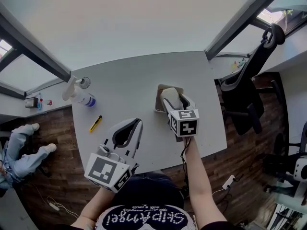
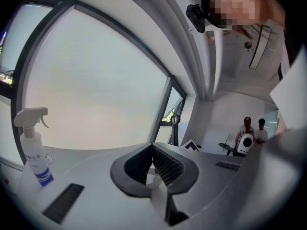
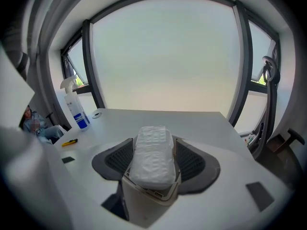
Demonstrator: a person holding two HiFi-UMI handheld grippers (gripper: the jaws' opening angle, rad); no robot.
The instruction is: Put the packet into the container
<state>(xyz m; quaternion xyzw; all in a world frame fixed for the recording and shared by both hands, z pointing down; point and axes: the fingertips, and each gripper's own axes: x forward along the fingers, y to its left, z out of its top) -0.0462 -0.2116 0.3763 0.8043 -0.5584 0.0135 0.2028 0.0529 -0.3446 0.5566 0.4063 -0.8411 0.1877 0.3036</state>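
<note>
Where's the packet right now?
The packet is clamped in the right gripper at the mouth of the container, right of table centre in the head view.

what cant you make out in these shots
- Inside of the container: the packet covers it in the right gripper view, and the right hand-held gripper covers it in the head view.
- Whether the packet touches the container's floor: hidden the same way.
- Print on the spray bottle: too small in every view.
- Left gripper view: the container is not in view.
</note>
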